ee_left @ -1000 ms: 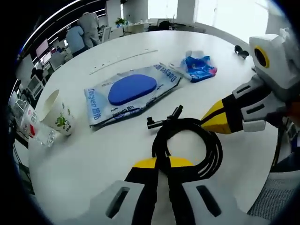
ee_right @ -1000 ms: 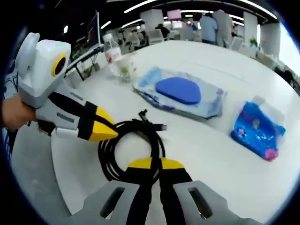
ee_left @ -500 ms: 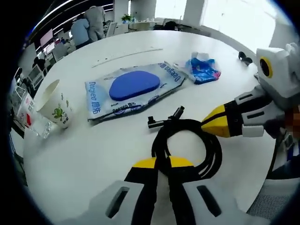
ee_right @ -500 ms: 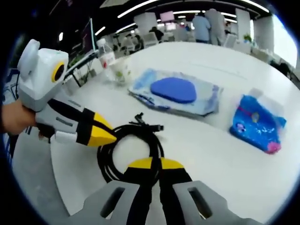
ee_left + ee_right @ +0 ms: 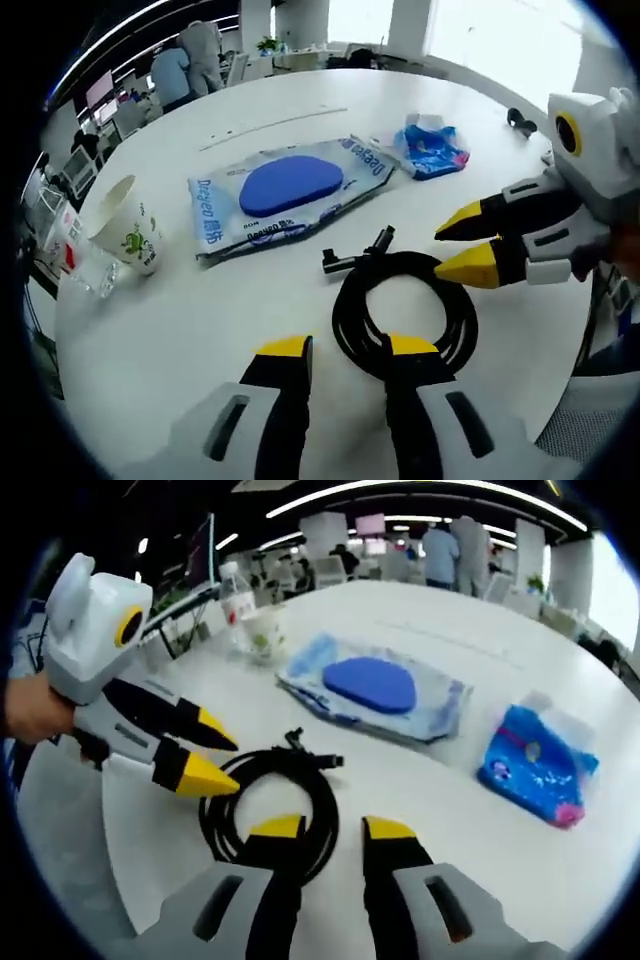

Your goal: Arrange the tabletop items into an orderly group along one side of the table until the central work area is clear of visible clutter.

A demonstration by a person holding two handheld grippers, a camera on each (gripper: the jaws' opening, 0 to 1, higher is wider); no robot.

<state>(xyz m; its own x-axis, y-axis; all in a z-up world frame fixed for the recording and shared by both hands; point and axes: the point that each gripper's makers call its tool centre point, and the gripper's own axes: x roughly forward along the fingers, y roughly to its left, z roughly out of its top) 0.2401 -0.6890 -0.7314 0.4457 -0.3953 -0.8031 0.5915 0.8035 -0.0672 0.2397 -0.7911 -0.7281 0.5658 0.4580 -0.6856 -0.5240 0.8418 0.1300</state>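
Both your grippers are released, jaws spread: left gripper (image 5: 345, 352) low in its view, right gripper (image 5: 332, 828) likewise. The black coiled cable (image 5: 403, 312) lies on the table (image 5: 190, 330) between them, at lower centre.

Probably an open-plan office: rows of desks with monitors (image 5: 97, 92), ceiling light strips (image 5: 420, 492), people standing (image 5: 455, 550).

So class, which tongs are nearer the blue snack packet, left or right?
Right. The right tongs sit at the coiled black cable with the blue snack packet just off to their side; the left tongs are across the coil, farther away.
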